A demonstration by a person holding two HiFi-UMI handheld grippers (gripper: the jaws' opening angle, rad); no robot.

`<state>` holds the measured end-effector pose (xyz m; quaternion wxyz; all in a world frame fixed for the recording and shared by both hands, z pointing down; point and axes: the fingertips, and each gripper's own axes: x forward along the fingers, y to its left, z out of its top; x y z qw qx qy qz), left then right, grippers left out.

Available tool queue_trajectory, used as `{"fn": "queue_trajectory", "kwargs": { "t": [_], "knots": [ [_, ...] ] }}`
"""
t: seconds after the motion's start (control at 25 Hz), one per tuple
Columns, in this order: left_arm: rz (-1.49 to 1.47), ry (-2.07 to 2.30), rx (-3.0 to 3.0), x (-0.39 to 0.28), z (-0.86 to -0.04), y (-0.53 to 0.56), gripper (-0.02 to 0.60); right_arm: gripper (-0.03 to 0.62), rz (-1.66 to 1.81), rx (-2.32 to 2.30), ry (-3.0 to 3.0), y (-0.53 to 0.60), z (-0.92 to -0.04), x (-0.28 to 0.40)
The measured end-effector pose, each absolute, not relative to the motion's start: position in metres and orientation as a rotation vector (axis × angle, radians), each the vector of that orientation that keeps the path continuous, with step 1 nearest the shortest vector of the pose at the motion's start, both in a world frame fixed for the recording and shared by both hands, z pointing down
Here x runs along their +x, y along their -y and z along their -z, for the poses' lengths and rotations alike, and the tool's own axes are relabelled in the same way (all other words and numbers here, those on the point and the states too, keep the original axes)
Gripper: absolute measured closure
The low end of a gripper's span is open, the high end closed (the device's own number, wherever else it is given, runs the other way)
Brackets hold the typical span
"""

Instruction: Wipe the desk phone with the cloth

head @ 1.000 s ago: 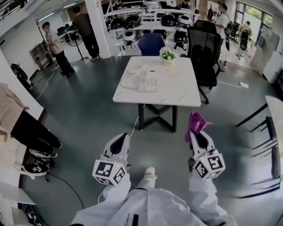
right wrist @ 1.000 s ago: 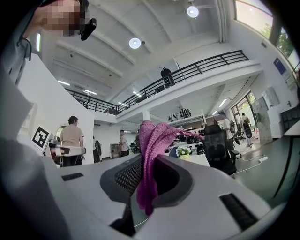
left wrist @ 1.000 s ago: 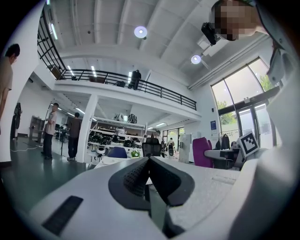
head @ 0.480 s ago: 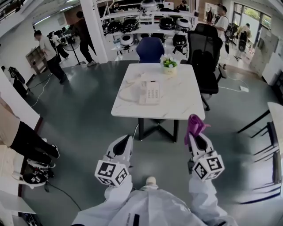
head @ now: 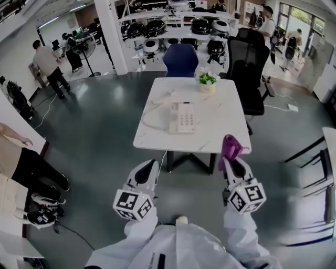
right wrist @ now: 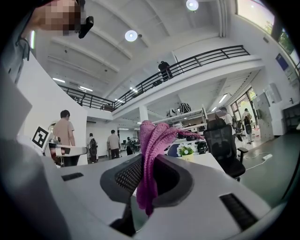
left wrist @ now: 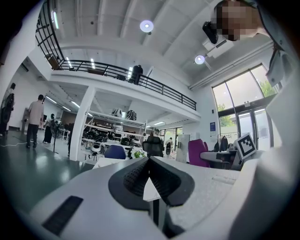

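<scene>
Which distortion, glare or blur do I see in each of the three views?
Head view: fisheye curves straight lines near the edges; the desk phone is sharp, evenly lit. Left gripper view: dark round vignette, bright windows at right. Right gripper view: ceiling lamps glare; the cloth is in focus.

a glossy dark grey floor spreads round a white marble-look table at 12 o'clock, with a blue chair behind it, a black office chair at 1, a white pillar at 11 and bright windows at 2.
</scene>
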<state>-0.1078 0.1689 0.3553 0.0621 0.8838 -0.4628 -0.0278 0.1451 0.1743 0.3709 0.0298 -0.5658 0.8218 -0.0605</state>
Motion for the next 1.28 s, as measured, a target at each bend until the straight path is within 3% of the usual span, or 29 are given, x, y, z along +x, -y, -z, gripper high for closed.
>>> {"fn": "queue_trajectory", "kwargs": {
  "t": [0.64, 1.28],
  "knots": [
    [0.067, 1.377, 2.611, -0.111, -0.379, -0.098, 0.584, 0.556, 0.245, -1.775, -2.542, -0.104, -0.388, 0.143],
    [0.089, 1.415, 2.539, -0.081, -0.394, 0.035, 0.584, 0.556, 0.279, -1.681, -2.6, 0.05, -0.396, 0.163]
  ]
}}
